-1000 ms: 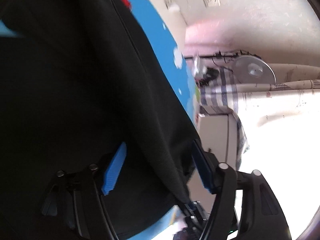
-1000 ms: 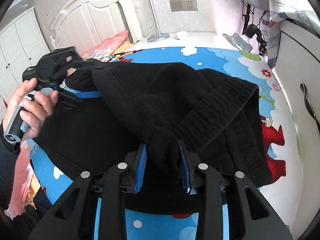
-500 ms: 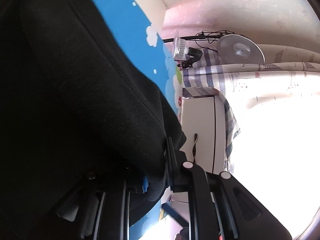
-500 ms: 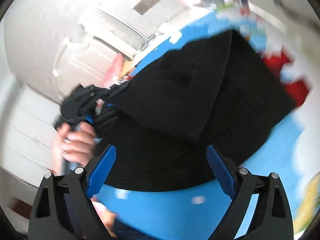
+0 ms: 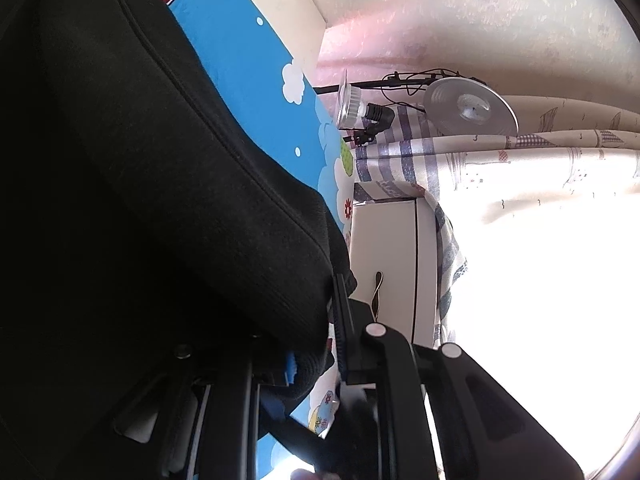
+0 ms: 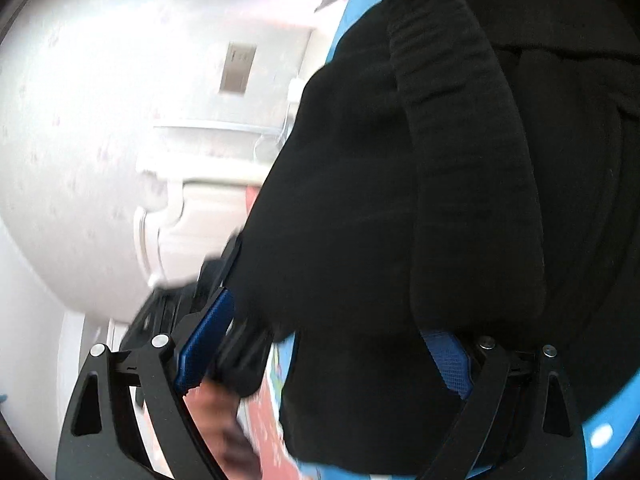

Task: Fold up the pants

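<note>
The black pants (image 5: 160, 200) fill the left of the left wrist view, draped over a blue cartoon bed sheet (image 5: 240, 52). My left gripper (image 5: 316, 340) is shut on a thick hem edge of the pants. In the right wrist view the pants (image 6: 460, 160) hang in a fold with a ribbed band down the middle. My right gripper (image 6: 332, 320) is rolled to one side with its jaws wide and closing. Pants fabric lies between them, and the blue pads (image 6: 204, 344) do not press on it. A person's blurred hand (image 6: 216, 412) holds the other gripper just behind.
A white cabinet (image 5: 384, 248) stands beside the bed under a striped curtain (image 5: 420, 152). A clamp lamp (image 5: 352, 108) and a round fan (image 5: 468, 108) stand near the wall. A white headboard (image 6: 192, 184) and a wall socket (image 6: 238, 68) lie beyond the pants.
My left gripper has shut on the pants' edge. My right gripper has let go of the fold, opened wide and rolled sideways, closer to the left gripper.
</note>
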A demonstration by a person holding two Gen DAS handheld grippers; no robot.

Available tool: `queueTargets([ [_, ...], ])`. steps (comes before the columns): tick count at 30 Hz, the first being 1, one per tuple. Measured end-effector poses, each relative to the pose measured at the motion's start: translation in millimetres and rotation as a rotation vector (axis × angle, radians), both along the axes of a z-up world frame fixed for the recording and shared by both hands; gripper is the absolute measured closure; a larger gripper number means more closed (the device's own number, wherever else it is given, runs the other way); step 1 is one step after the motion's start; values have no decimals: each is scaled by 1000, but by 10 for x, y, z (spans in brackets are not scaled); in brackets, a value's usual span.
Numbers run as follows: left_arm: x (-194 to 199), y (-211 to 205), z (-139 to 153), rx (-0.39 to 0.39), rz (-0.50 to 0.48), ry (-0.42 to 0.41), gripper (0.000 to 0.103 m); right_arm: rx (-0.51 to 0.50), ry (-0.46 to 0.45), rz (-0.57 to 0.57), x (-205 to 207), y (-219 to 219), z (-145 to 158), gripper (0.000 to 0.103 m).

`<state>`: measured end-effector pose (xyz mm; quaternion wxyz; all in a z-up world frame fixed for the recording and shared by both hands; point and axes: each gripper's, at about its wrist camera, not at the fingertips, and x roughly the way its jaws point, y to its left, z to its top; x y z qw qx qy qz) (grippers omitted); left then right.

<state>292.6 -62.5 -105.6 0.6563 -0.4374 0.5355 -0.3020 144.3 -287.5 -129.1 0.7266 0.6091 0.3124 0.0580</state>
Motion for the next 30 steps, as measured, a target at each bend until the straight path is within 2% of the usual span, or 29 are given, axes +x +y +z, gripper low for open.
queueTargets([
  [3, -51, 48, 15, -6, 11, -7, 91, -88, 0, -115, -65, -91, 45, 26],
  [5, -121, 61, 48, 15, 18, -33, 93, -181, -7, -109, -47, -168, 155, 50],
  [7, -222, 58, 83, 55, 27, -66, 93, -263, -15, -83, -25, -247, 249, 66],
  [11, -411, 10, 93, 94, 30, -95, 92, -354, -17, -31, -23, -315, 441, 76],
  [15, -826, -8, 75, 110, 9, -118, 90, -426, -20, -5, -175, -339, 696, 79],
  [16, -917, 0, 58, 103, -1, -116, 81, -439, -16, 4, -314, -350, 633, 79],
  [17, -1026, 47, 24, 91, -10, -104, 54, -450, -9, 10, -457, -351, 535, 79],
  [18, -1138, 156, -9, 78, -1, -90, 41, -463, 12, 20, -528, -363, 464, 79],
  [19, -1227, 314, -10, 66, 30, -99, 36, -458, 38, 30, -553, -390, 375, 80],
  [20, -1261, 450, 14, 76, 54, -120, 36, -448, 61, 34, -567, -399, 271, 80],
  [22, -1235, 978, 113, 175, 179, -176, 36, -427, 111, 43, -567, -438, 56, 80],
  [23, -1164, 1285, 131, 205, 261, -175, 36, -422, 124, 51, -538, -443, -8, 80],
  [25, -971, 2017, 124, 237, 466, -139, 39, -434, 128, 65, -541, -424, -49, 80],
  [26, -842, 2328, 127, 251, 531, -138, 41, -444, 122, 68, -531, -414, -35, 80],
  [28, -565, 2809, 125, 309, 621, -131, 49, -457, 108, 75, -505, -426, 12, 80],
  [29, -396, 3067, 109, 340, 678, -109, 50, -459, 106, 78, -509, -427, 14, 80],
  [30, -261, 3208, 100, 343, 695, -102, 50, -463, 104, 83, -503, -435, 26, 80],
])
